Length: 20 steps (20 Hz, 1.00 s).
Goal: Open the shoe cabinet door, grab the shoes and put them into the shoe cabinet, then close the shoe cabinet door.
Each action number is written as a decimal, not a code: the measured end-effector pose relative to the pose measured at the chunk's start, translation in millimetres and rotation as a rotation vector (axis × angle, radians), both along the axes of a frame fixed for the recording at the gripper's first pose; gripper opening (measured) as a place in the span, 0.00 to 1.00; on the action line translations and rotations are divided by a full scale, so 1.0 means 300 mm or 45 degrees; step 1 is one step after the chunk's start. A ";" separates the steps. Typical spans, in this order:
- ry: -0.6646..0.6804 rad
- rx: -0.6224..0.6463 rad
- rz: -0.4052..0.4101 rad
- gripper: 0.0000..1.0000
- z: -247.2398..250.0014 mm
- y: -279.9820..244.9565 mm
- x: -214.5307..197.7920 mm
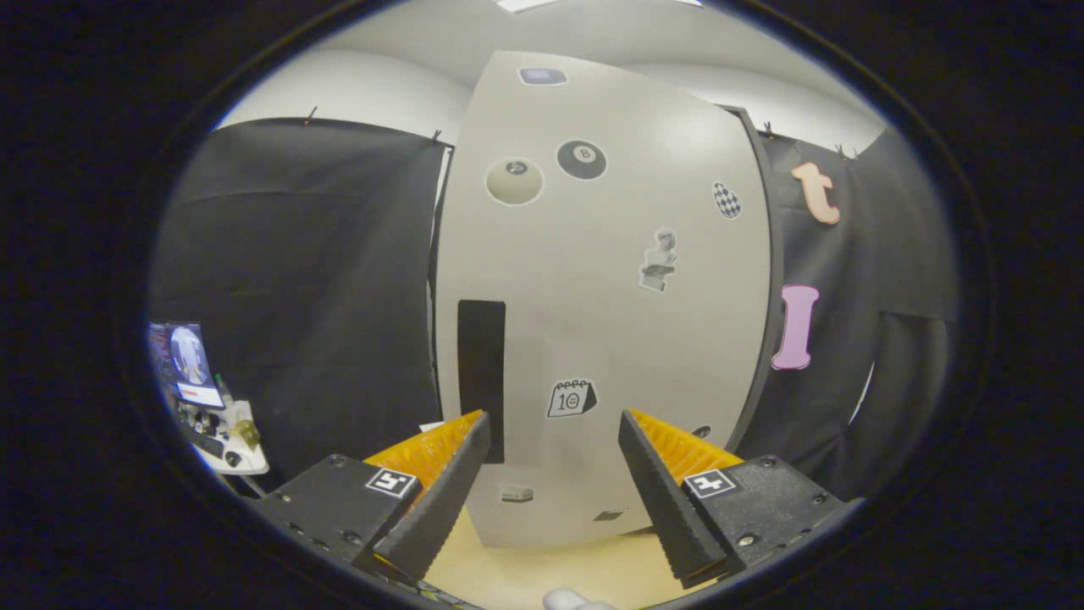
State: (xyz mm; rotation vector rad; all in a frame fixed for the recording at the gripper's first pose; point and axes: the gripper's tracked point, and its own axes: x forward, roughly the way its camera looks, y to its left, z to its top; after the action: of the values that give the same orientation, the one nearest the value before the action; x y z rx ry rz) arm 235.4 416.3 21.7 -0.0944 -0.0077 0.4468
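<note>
Gripper [555,424] wide open, holding nothing, shoe cabinet door [593,296] closed just ahead, black handle [481,373] beyond the left finger, white shoe tip [569,600] low between fingers.

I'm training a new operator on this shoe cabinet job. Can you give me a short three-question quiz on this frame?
1. True or false: the gripper is shut on the black handle.
2. Which sticker sits on the cabinet door just ahead of the gap between the fingers? A) eight-ball B) calendar C) checkered oval
3. Fill in: the handle is a tall black strip near the door's ____ edge, just beyond the left finger's tip.

Key: 1. False; the fingers stand apart with nothing between them. 2. B, the calendar sticker. 3. Left.
</note>
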 end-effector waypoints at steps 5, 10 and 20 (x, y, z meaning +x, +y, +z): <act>0.045 0.061 -0.082 1.00 -0.002 0.016 -0.003; 0.040 0.105 -0.209 1.00 0.013 -0.020 -0.040; 0.035 0.143 -0.477 1.00 -0.010 -0.187 -0.231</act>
State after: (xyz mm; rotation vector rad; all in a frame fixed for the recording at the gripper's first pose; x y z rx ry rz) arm 166.1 360.2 18.6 0.0217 0.0115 0.0725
